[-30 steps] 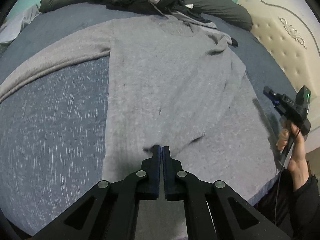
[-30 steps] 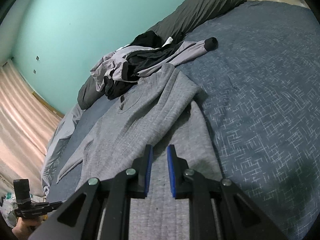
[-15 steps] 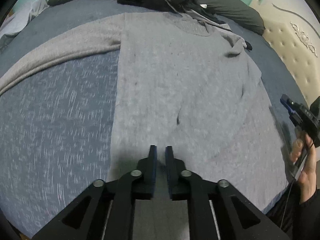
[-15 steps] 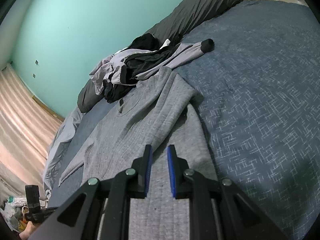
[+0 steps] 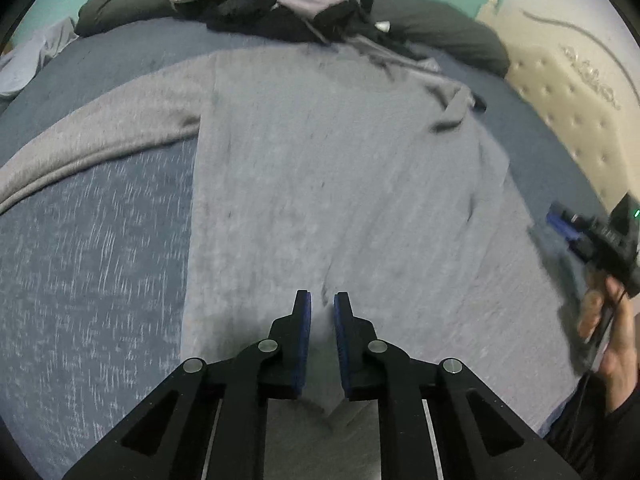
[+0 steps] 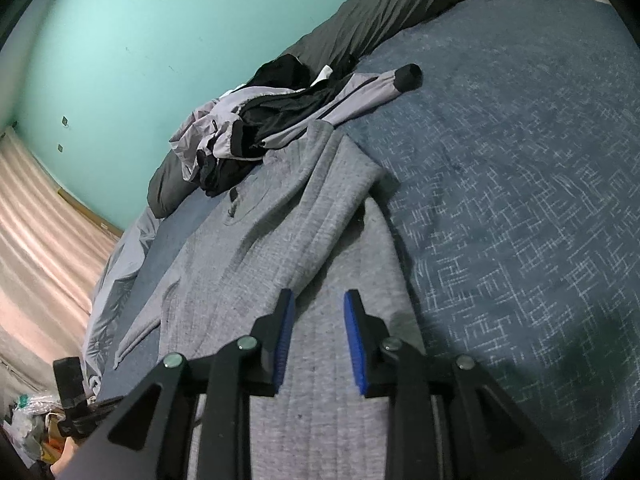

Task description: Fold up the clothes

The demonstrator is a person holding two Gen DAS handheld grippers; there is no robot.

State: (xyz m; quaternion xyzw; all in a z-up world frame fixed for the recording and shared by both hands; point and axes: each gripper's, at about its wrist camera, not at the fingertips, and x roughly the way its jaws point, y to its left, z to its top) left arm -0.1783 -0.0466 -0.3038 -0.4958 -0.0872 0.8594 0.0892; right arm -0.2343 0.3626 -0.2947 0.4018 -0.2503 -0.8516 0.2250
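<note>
On blue bedspread (image 6: 520,160), grey sweater (image 5: 340,184) lies flat, right sleeve already folded across body, left sleeve outstretched. Left gripper (image 5: 322,304) above near hem, jaws slightly parted, empty. Right gripper (image 6: 319,304) just opened, nothing between pads; likely released after smoothing. Jacket pile (image 6: 256,128) at far side.

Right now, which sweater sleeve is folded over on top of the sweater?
The sleeve nearest the right gripper; the other sleeve lies stretched out flat on the blue bedspread.
</note>
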